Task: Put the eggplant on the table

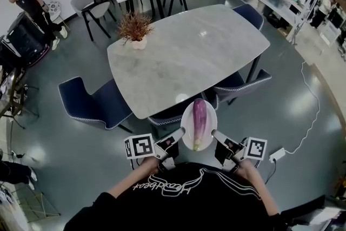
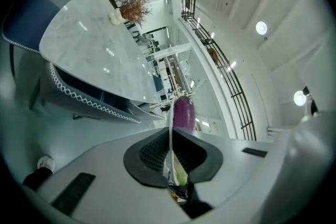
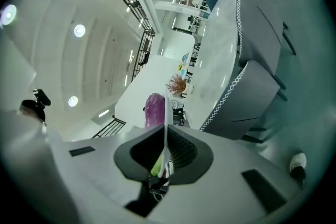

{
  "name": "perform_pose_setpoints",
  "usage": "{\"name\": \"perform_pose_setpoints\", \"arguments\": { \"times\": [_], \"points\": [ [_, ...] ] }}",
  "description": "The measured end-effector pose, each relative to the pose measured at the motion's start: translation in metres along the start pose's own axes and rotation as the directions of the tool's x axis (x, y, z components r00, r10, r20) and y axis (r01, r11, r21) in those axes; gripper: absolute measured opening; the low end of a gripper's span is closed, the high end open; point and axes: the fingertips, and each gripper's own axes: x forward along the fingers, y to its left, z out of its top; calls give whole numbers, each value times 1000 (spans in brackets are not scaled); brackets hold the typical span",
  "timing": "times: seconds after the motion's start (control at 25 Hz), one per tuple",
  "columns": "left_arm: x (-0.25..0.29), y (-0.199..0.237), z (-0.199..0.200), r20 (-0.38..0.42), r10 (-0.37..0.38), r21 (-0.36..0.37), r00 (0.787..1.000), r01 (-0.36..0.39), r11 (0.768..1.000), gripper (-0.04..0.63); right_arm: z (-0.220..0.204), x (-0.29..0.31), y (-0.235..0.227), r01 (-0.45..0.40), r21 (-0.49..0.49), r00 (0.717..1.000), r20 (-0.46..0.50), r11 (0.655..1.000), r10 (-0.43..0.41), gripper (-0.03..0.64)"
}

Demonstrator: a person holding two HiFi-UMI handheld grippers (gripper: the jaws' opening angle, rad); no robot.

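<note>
A purple eggplant point(image 1: 199, 119) with a green stem end lies on a white plate point(image 1: 187, 116). Both grippers carry the plate level in front of my chest. My left gripper point(image 1: 180, 131) is shut on the plate's left rim, my right gripper point(image 1: 215, 133) on its right rim. Seen edge-on in the left gripper view, the plate point(image 2: 169, 152) is clamped between the dark pads, the eggplant point(image 2: 184, 112) beyond it. The right gripper view shows the same: plate rim point(image 3: 165, 134) pinched, eggplant point(image 3: 155, 109) behind. The grey marble table point(image 1: 186, 51) stands just ahead of the plate.
Blue chairs point(image 1: 94, 100) are tucked round the table, one point(image 1: 174, 112) right below the plate. A dried-plant pot point(image 1: 135, 30) stands at the table's far left corner. A cable and plug point(image 1: 277, 155) lie on the floor to my right. A person point(image 1: 32, 8) is at far left.
</note>
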Motion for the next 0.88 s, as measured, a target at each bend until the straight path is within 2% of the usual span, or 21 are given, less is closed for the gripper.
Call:
{"name": "perform_pose_setpoints", "arguments": {
  "times": [0.16,0.28,0.4,0.6,0.8,0.88],
  "points": [
    [3,0,25,11,-8,29,1000,7,1000,25,14,21,1,-22,-15,1000,-2,1000,22,19],
    [6,-6,34,12,-38,18,999,38,999,25,20,29,2,-28,-24,1000,6,999,28,18],
    [5,1,35,2,-11,43,1000,11,999,25,19,30,0,-29,-34,1000,6,999,29,18],
    [20,-9,37,23,-94,-43,995,95,995,25,29,33,-10,-7,-36,1000,1,999,8,18],
    [29,9,52,35,-23,-10,999,23,1000,25,45,43,-20,-2,-25,1000,-27,1000,1,18],
    [38,9,60,46,-17,-13,999,18,1000,25,57,48,-23,2,-23,999,-40,1000,-3,18]
  ]
}}
